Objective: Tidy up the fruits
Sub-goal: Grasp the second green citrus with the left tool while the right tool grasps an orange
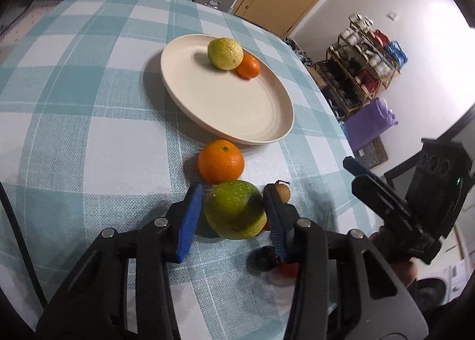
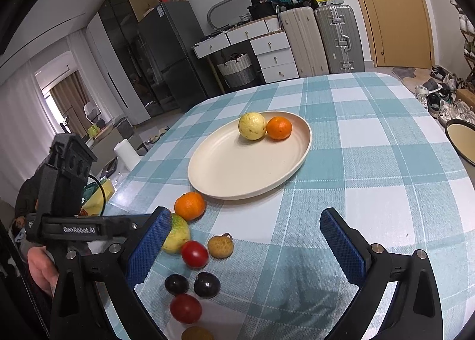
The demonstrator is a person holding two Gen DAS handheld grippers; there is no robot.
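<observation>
My left gripper [image 1: 232,188] has its blue pads against both sides of a green fruit [image 1: 234,209] lying low over the checked tablecloth. Just beyond it sits an orange [image 1: 221,161], and a small brown fruit [image 1: 282,191] lies to the right. The cream plate [image 1: 237,108] holds a yellow-green fruit [image 1: 225,53] and a small orange [image 1: 248,66]. My right gripper [image 2: 245,214] hangs open over bare cloth, nothing between its pads. Near its left finger lie a red tomato [image 2: 194,254], two dark plums [image 2: 176,284], another tomato [image 2: 185,308] and the brown fruit [image 2: 220,246].
The table's edge runs close along the fruit row on the left of the right wrist view, with a paper towel roll [image 2: 126,153] beyond it. A dark-rimmed dish [image 2: 463,141] sits at the table's right edge. Another brown fruit [image 2: 197,334] lies at the bottom.
</observation>
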